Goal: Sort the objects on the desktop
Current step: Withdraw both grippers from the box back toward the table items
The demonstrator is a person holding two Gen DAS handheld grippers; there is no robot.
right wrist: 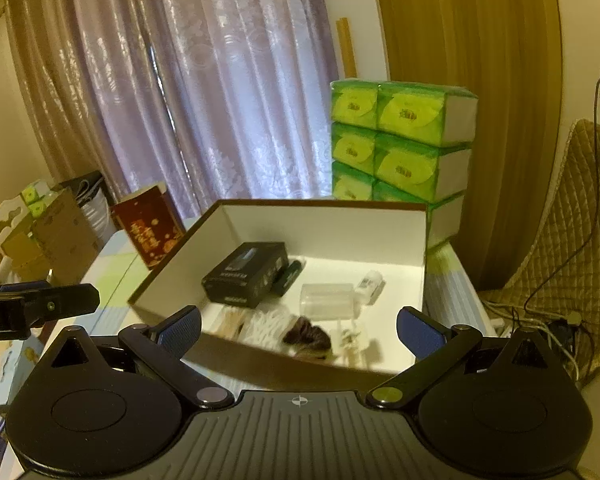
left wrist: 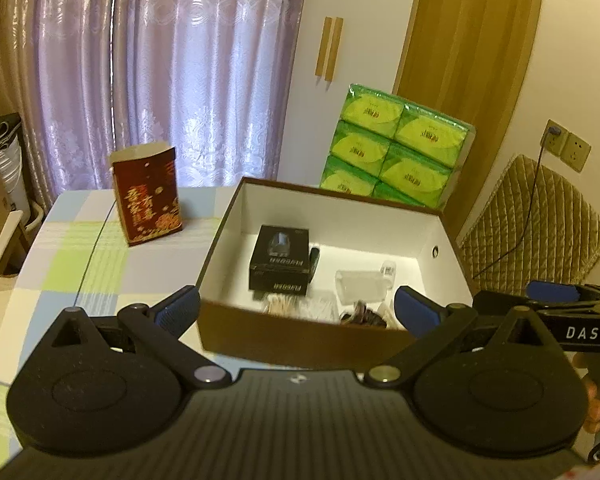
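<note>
Both wrist views look forward and down from close range, sharing the open box [left wrist: 300,336] [right wrist: 260,360] and curtain [left wrist: 172,80] [right wrist: 204,80].

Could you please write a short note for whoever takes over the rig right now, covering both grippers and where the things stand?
Left gripper: open, empty, facing the near wall of the cardboard box.
Right gripper: open, empty, at the same box, on the other gripper's right.
In the box: a black carton, a clear plastic case, a small white bottle, plus small items too blurred to name.
Still out on the table: the red paper bag; green tissue packs stand behind the box.
Left: probably the red bag, if it belongs inside.
</note>
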